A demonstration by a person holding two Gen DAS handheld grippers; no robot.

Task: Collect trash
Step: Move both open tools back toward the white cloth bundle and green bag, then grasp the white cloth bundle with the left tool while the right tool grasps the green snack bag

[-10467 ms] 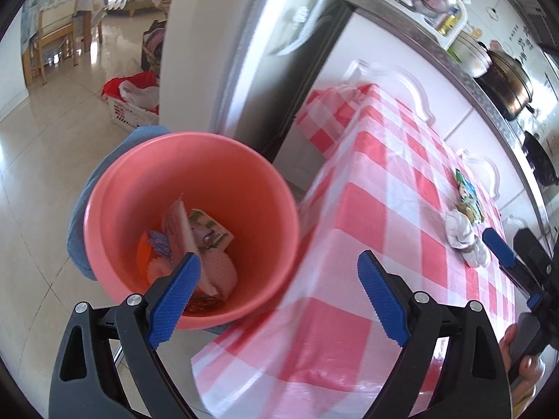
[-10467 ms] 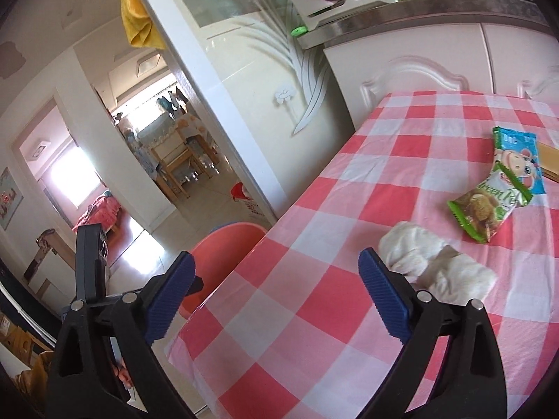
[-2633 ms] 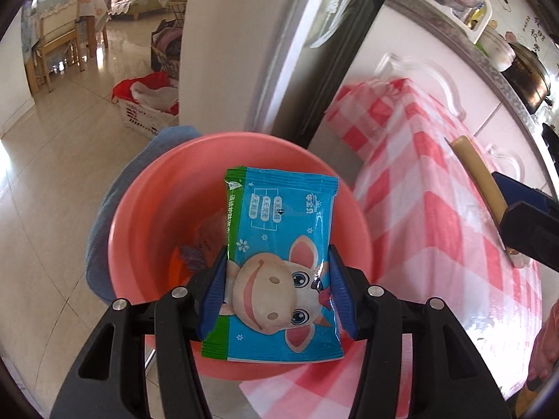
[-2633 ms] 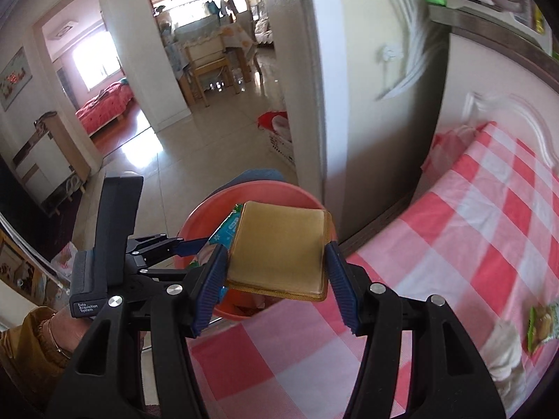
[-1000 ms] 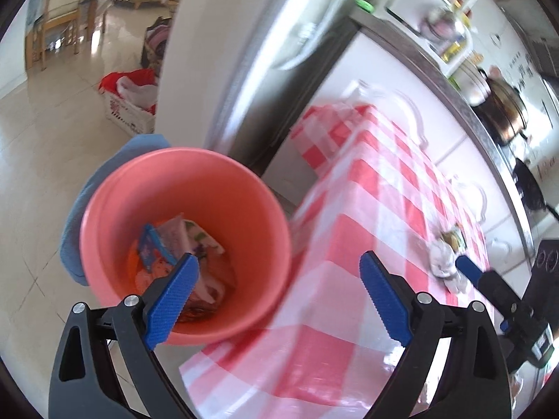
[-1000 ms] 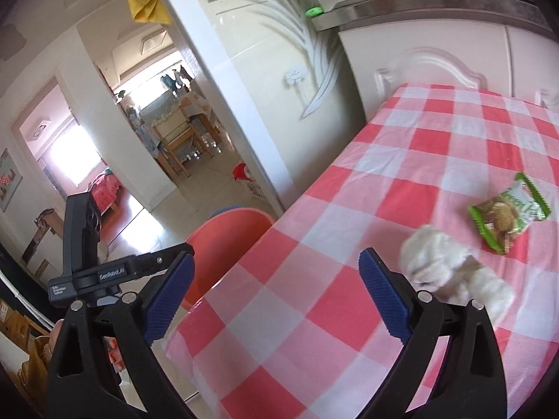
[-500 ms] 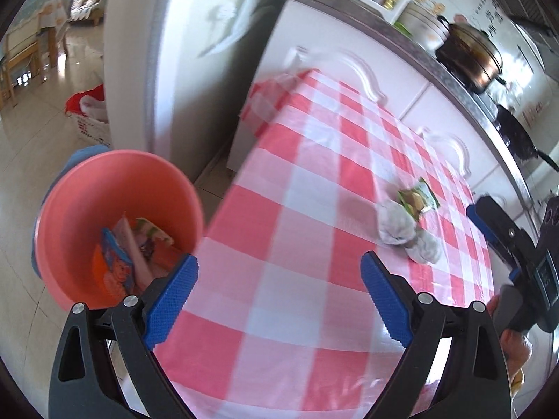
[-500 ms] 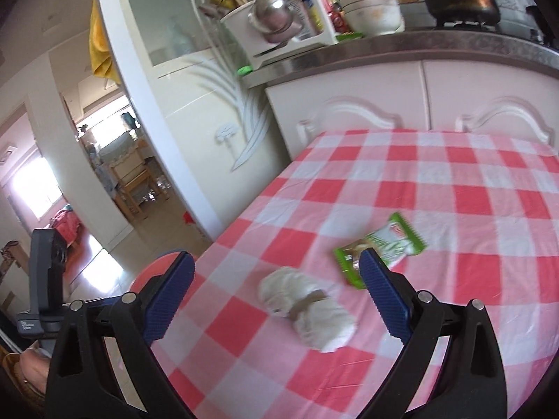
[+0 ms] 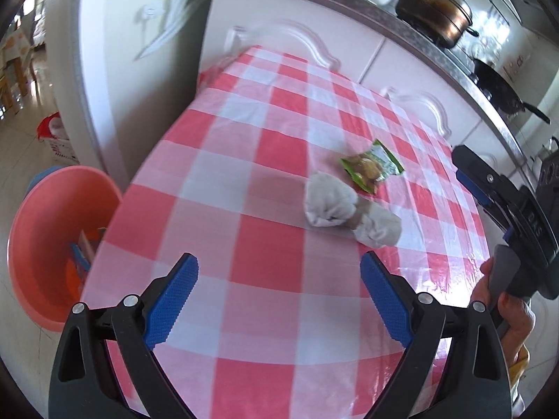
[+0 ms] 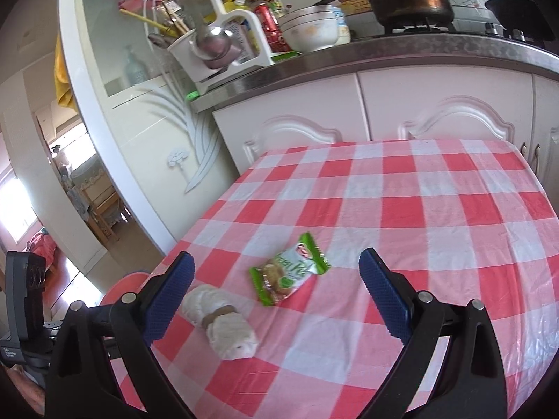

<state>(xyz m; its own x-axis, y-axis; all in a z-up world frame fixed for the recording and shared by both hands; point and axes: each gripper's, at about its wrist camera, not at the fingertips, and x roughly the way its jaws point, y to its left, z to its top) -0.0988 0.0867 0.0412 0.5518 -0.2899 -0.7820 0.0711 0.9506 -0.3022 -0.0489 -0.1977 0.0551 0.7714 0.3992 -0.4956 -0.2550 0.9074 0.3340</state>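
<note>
The desk [image 10: 436, 216] carries 1 green snack wrapper [image 10: 288, 274] and 1 wad of white tissue [image 10: 220, 321]. Beside it stands 1 pink bucket [image 9: 38, 223]. 2 grippers are in view: left [image 9: 279, 286], right [image 10: 276, 286].

Wrapper [image 10: 289, 273] just behind tissue wad [image 10: 220, 326] on table [image 10: 436, 216].

Left gripper [image 9: 279, 293], jaws wide apart and empty, above a red-and-white checked tablecloth [image 9: 272, 255]. A white wad [image 9: 346, 209] lies on the cloth, touching a green packet [image 9: 370, 169] beyond it. A pink bucket [image 9: 38, 230] holding wrappers stands on the floor beside the table's left edge. The right gripper [image 9: 489, 188], held in a hand [image 9: 513, 310], at right.
</note>
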